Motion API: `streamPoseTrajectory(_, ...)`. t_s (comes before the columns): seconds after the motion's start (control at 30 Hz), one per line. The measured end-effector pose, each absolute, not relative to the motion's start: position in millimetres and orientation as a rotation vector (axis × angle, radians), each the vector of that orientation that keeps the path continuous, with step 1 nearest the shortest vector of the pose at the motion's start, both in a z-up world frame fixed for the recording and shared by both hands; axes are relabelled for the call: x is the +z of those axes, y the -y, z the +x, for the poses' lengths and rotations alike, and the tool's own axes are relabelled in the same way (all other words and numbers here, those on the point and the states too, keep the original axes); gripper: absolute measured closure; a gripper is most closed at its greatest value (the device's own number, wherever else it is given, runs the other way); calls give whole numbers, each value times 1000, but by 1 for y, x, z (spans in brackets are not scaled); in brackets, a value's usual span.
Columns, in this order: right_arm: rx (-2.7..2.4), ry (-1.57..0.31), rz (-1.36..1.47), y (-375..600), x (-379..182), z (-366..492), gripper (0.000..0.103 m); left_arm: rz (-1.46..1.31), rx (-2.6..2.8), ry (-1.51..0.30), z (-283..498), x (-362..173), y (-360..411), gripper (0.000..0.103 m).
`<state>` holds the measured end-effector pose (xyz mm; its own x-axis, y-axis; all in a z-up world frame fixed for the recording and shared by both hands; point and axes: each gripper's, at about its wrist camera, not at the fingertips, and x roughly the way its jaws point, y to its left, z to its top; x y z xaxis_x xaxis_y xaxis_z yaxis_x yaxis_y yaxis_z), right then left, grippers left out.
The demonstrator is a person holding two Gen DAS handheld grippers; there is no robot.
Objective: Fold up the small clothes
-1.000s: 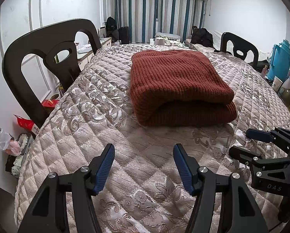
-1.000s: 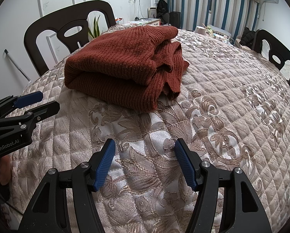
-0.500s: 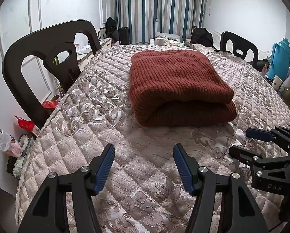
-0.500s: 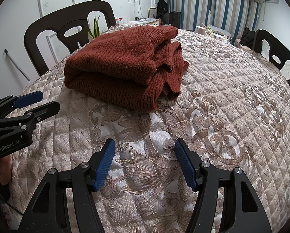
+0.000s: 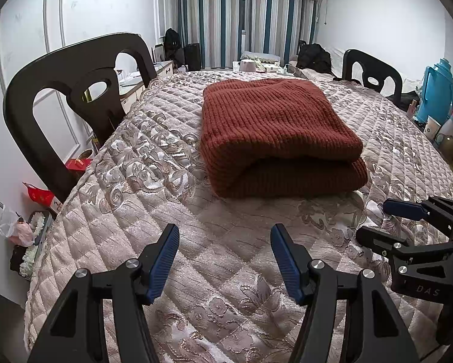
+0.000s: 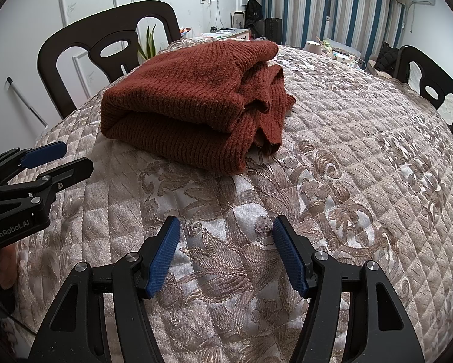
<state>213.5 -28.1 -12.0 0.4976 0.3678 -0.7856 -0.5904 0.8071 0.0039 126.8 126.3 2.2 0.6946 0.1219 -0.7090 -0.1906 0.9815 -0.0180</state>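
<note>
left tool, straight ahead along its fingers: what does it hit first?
Most likely the quilted table cover: the left tool is open, empty and angled down at bare fabric. The folded rust sweater lies farther ahead, so I would expect cloth contact short of it, though depth is hard to judge.

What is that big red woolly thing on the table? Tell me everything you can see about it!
It is a sweater, rust-red and thick, knitted in chunky ribs. It is folded into a fat bundle with a smooth, rounded fold on the near side. In the right wrist view its right end shows loose, bunched layers and edges. It lies flat on the quilted, flower-patterned tablecloth, near the dark chair. Only the cloth touches it; both grippers are open, apart from it and empty.
</note>
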Motion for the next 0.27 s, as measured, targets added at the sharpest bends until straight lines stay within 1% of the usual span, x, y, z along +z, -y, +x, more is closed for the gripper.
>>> streamPoseTrajectory(0.27,589,-874,-282,28,-12,213,39,-92,178,-784,127,2,-126,38)
